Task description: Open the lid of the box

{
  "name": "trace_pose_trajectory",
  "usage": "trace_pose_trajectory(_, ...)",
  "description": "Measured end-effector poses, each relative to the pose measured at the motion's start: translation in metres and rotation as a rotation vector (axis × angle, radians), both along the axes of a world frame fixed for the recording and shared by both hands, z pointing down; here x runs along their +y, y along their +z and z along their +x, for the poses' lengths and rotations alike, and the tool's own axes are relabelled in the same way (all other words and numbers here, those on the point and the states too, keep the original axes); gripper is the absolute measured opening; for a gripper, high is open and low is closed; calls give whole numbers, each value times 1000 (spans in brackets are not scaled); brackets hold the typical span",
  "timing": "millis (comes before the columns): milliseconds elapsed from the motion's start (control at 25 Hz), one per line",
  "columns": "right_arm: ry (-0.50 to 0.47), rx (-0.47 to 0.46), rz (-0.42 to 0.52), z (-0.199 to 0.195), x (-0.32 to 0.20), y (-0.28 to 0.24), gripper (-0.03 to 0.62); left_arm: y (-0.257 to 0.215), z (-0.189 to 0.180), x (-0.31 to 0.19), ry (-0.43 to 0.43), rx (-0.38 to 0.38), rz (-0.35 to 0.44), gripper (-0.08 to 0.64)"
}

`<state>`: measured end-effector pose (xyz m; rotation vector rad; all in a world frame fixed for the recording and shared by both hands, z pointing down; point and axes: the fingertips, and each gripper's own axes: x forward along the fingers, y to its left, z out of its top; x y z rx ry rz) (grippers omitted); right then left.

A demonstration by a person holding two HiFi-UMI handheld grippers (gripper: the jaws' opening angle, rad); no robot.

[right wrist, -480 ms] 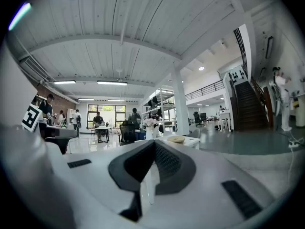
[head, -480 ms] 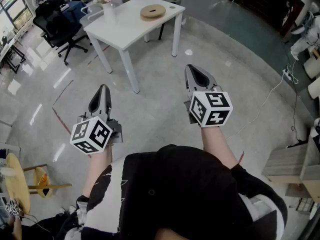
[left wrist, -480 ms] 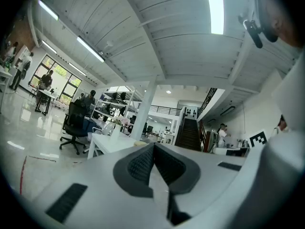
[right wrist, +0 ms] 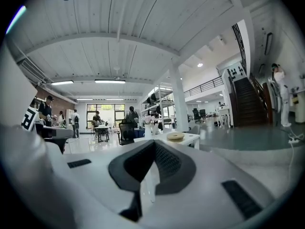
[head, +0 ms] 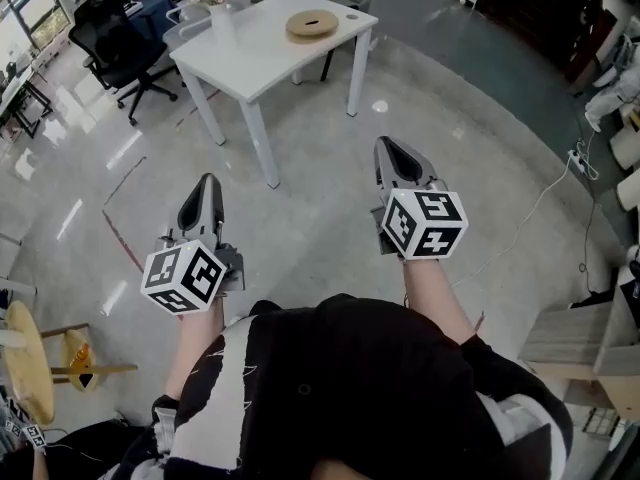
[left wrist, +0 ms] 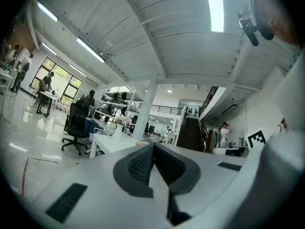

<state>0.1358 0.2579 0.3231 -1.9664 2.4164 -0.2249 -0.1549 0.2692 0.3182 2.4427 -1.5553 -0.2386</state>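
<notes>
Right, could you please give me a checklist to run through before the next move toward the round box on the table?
1. Left gripper empty: ok, jaws together on nothing.
2. Right gripper empty: ok, jaws together on nothing.
3. Jaws open for a grasp: not ok, both are shut.
4. Round wooden box within reach: not ok, it sits on the white table, far ahead of both grippers.
5. Vase of flowers apart from the box: ok.
6. Where the lid parts from the box: cannot tell, too small from here.
</notes>
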Motion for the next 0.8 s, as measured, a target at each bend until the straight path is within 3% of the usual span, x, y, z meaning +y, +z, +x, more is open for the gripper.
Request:
trace_pose_trajectory(320,-52,-40,-84,-14,-12,39,3,45,-15,-5,-31,-18,-131,11)
trace_pose_trajectory(560,-82,-172,-134,-31,-41,51,3,59,-24,-32,-26,16,-160,11)
trace_pose_trajectory(800,-86,-112,-128,-44,-86,48,5,55,-29,-83,3,10,-142,11)
